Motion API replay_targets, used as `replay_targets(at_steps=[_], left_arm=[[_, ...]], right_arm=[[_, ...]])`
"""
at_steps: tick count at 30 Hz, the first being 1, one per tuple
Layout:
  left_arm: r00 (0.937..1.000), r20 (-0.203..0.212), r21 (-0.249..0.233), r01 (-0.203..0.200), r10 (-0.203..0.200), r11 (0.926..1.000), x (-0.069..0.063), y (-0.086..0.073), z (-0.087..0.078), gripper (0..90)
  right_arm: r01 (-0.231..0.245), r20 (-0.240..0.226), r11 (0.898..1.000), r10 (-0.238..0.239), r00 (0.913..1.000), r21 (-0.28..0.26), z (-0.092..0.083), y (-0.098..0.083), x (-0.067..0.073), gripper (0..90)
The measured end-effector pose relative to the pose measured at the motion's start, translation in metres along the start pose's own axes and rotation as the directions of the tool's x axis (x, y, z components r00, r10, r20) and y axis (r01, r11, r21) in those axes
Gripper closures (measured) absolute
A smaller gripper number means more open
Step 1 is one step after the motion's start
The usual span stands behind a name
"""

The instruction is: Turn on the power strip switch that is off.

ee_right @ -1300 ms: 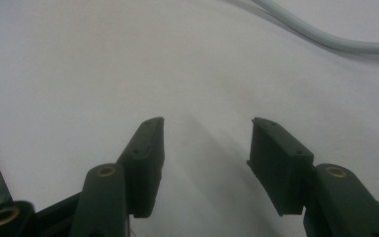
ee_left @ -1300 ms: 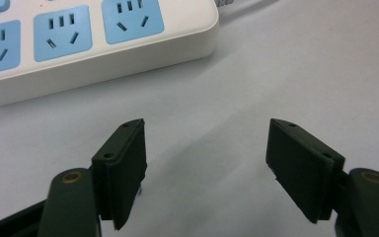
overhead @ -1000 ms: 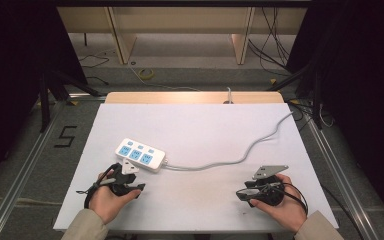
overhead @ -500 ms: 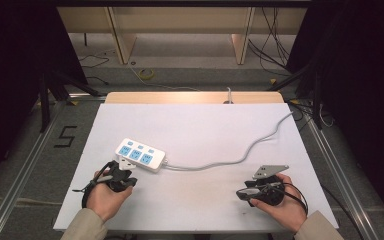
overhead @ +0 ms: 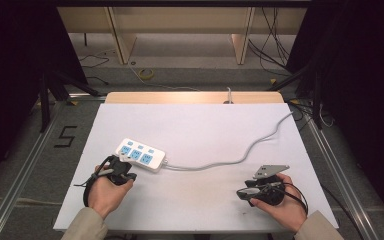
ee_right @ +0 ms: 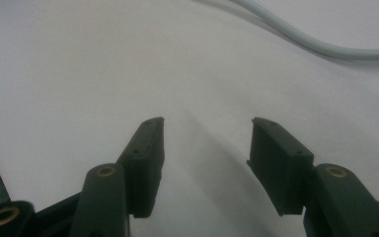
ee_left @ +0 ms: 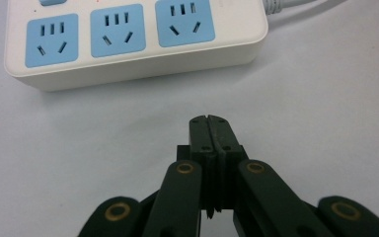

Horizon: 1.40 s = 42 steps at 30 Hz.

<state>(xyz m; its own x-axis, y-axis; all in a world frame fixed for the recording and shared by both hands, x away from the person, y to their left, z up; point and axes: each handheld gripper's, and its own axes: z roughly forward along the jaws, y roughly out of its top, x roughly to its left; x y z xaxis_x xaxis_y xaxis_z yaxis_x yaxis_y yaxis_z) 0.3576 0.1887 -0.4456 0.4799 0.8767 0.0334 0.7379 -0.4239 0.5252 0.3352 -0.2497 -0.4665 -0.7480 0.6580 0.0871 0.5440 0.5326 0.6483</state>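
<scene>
Glossy plastic power strip (ee_left: 133, 39).

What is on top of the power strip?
The power strip carries nothing: three blue sockets face up, uncovered, with a blue button partly cut off in the left gripper view. The shut left tongs stop short of it.

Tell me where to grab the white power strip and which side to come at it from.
Take the power strip across its short width, near the end away from its grey cable, from above. It lies flat, sockets up, and its long straight edges suit two jaws. The left hand-held gripper, nearest it, is shut and must open first.
</scene>
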Motion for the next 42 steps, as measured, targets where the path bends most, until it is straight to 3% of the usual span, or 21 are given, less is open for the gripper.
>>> replay_targets(at_steps=[15,42], left_arm=[[0.9987,-0.025,0.017,0.045,-0.045,0.9988,0.014,0.01,0.004,89.8],[0.9965,-0.041,0.035,0.075,-0.073,0.9966,0.032,0.023,0.006,89.8]], right_arm=[[0.001,-0.001,1.0,-0.001,1.0,-0.001,0.0,0.0,0.0,47.8],[0.005,-0.003,1.0,-0.005,1.0,-0.003,-0.001,0.001,0.0,47.6]])
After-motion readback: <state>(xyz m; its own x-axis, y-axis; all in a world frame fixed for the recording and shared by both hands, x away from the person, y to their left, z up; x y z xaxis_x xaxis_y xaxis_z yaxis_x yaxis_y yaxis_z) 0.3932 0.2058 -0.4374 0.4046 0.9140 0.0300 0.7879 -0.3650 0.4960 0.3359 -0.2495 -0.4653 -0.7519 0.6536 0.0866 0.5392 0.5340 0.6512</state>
